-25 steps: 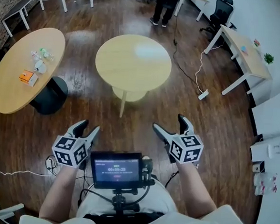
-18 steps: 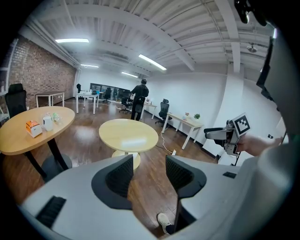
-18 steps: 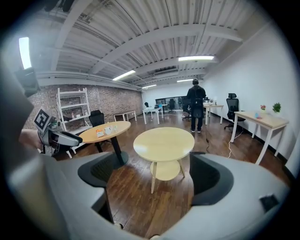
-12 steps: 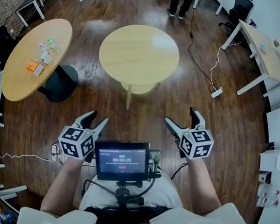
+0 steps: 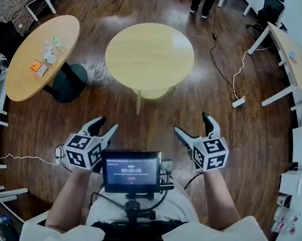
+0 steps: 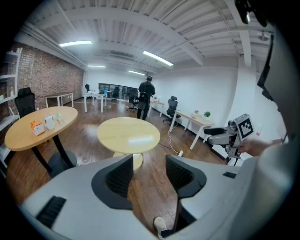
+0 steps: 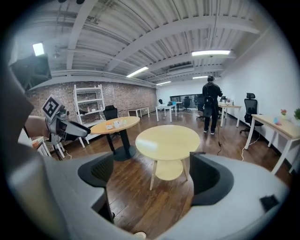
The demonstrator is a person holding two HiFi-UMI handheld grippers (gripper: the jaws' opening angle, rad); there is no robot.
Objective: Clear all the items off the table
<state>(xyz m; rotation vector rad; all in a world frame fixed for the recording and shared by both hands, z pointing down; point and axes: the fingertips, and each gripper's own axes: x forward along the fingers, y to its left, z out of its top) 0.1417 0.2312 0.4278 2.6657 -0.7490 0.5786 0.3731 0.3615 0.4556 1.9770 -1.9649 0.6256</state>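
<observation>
While the left gripper [image 5: 105,124] sits at 7 o'clock and the right gripper [image 5: 191,124] at 5 o'clock in the head view, both held low over the dark wood plank floor [image 5: 243,146], the contents are listed as follows.

- left gripper: grey two-jaw tool with marker cube. The jaws are released with a narrow gap, and only floorboards show between them in the left gripper view.
- right gripper: same build. The jaws are spread wide and grasp nothing; in its own view the round table stands between them, far off.
- round pale-wood table on splayed legs [image 5: 149,57]: 12 o'clock, well apart from both grippers.
- oval light-wood table on a black pedestal base [image 5: 23,82]: 10 o'clock. It carries the task's items, grouped toward its far end:
  - small orange box [image 5: 36,68]
  - white container [image 5: 50,58], just beside the box
  - clear bottles with a green touch [image 5: 54,44], beyond the box; finer detail is too small to tell.
- black-framed monitor screen [image 5: 131,170]: 6 o'clock, between the grippers.
- white power strip on a black cable [image 5: 238,102]: on the floor, 2 o'clock.
- long white-legged desk [image 5: 291,53]: 2 o'clock.
- standing person in dark clothes [image 6: 146,101]: 12 o'clock, beyond the round table.
</observation>
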